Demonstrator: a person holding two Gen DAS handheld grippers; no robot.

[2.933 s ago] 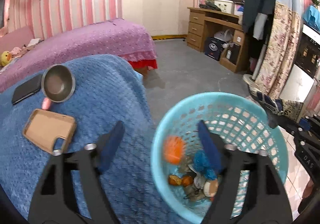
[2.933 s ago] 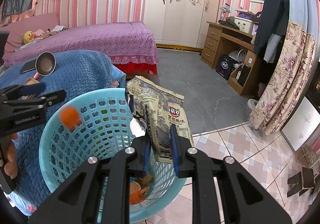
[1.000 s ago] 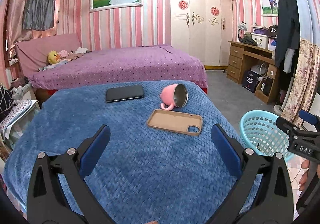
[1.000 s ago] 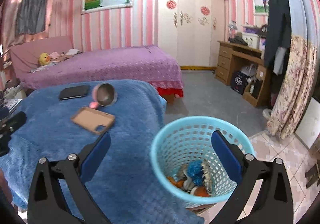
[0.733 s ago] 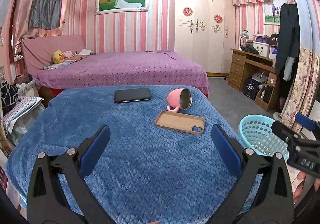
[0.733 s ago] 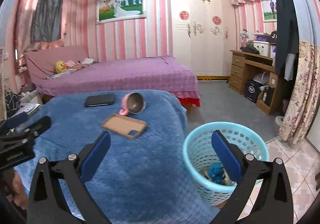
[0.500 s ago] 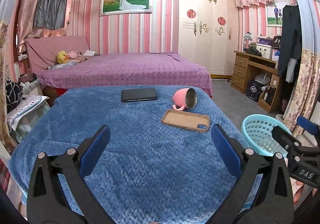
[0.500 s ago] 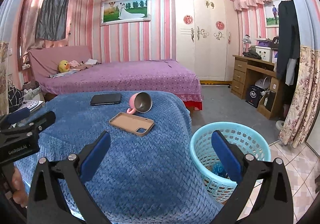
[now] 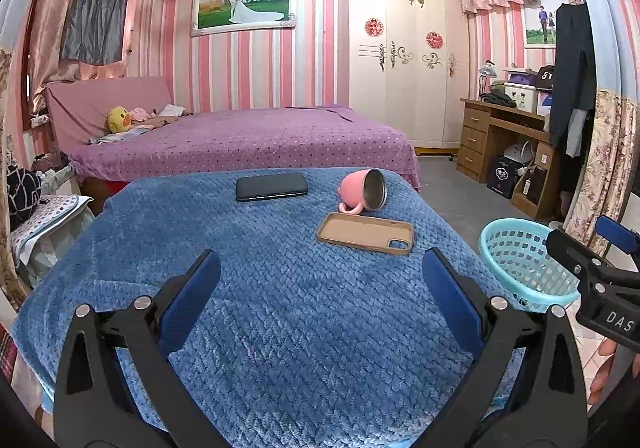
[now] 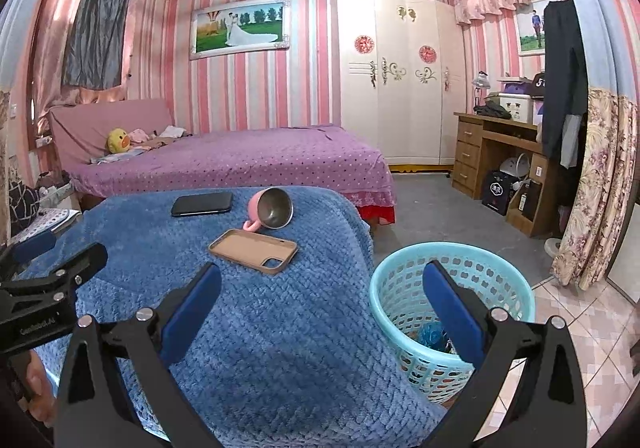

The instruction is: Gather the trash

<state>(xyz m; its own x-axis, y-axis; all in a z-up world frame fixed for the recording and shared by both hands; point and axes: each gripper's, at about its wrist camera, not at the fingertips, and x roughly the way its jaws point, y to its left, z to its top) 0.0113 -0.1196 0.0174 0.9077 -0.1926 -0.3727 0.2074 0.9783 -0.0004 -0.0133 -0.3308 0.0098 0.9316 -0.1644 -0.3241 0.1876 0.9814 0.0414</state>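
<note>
Both tongs released, empty: left gripper (image 9: 320, 284), right gripper (image 10: 320, 288). Trash in basket (image 10: 452, 284) on floor off blanket (image 9: 280, 308) right edge. No trash visible on blanket; collection looks done. Next: you scan, or stop.

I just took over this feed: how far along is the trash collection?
Done: trash lies in the blue basket. In hand: nothing, since the left gripper and right gripper are both open and empty. Left: no loose trash shows on the blue blanket, only a phone, pink mug and phone case.
</note>
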